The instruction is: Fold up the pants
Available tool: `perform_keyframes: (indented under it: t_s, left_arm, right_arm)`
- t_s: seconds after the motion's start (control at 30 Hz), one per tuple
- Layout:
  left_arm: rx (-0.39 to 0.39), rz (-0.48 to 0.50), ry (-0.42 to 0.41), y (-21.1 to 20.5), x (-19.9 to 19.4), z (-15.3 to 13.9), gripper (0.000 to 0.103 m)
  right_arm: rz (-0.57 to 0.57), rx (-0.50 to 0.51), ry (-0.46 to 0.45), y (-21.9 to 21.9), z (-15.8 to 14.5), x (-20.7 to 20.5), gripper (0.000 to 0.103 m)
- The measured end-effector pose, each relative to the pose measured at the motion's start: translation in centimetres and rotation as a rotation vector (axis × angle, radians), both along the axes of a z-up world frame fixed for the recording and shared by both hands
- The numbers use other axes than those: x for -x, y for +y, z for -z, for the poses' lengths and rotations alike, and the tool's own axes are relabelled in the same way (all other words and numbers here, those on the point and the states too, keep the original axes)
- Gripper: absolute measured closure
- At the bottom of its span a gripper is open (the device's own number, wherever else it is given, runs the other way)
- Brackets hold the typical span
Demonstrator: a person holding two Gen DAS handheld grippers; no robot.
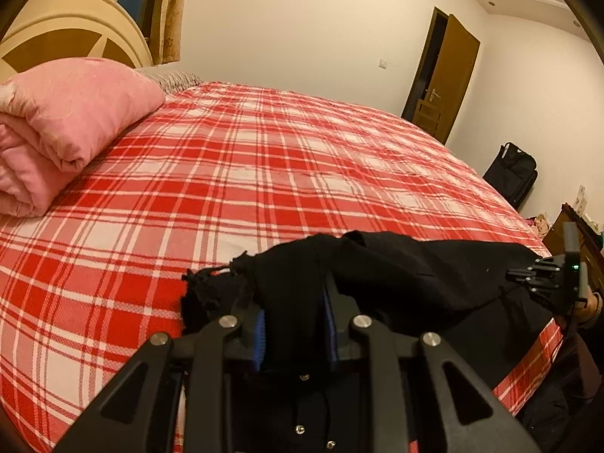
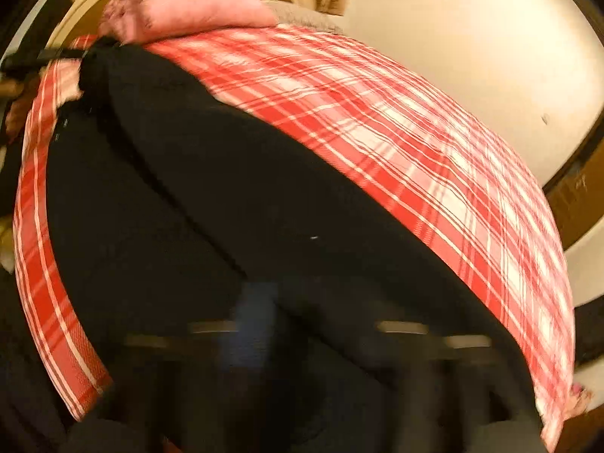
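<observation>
No legible text, labels, brand marks, numbers or signs in either wrist view; right wrist view blurred, so nothing there can be read.

Right claw (image 2: 302, 339) motion-blurred; black pants (image 2: 226, 188) hide its fingertips.

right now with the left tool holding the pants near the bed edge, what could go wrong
1. The left tool pinches only a bunched end of the black pants; a tug might slip it free.
2. The pants lie close to the bed edge, so loose cloth could slide off.
3. The right tool is seen at the far end, but its own view is blurred, so its grasp may miss the cloth.
</observation>
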State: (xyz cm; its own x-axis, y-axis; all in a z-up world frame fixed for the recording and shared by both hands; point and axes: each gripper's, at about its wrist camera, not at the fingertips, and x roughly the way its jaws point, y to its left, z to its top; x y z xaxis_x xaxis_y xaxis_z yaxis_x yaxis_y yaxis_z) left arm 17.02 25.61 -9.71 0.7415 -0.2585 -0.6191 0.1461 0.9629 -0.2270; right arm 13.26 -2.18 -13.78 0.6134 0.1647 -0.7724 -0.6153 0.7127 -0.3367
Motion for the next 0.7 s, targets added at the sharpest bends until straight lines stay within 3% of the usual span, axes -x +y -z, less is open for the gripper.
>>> perform_keyframes:
  t_s: [0.03,0.13,0.23,0.27,0.33,0.57,0.7]
  left_arm:
    - [0.0,-0.003,0.006,0.0,-0.1,0.2,0.078]
    - [0.007,-0.012,0.006,0.0,-0.4,0.4,0.078]
    - [0.008,-0.011,-0.004,0.1,-0.5,0.0,0.078]
    - [0.008,-0.009,-0.005,0.1,-0.6,0.0,0.078]
    - [0.002,-0.003,-0.007,0.1,-0.6,-0.2,0.078]
    - [-0.018,0.009,-0.031,0.0,0.1,-0.7,0.077]
    - [-0.033,0.056,-0.073,0.6,2.3,-0.7,0.076]
  right_arm:
    - [-0.018,-0.005,-0.006,0.3,0.2,0.0,0.023]
    - [-0.028,0.072,-0.041,2.1,1.3,-0.2,0.04]
    - [-0.036,0.124,-0.048,3.6,2.7,-1.2,0.05]
    - [-0.044,0.152,-0.068,4.1,3.3,-1.5,0.062]
    - [-0.061,0.183,-0.107,4.9,3.6,-1.9,0.101]
    - [-0.079,0.066,-0.118,2.1,-2.8,2.1,0.101]
    - [-0.136,0.089,-0.028,0.9,-1.5,5.9,0.101]
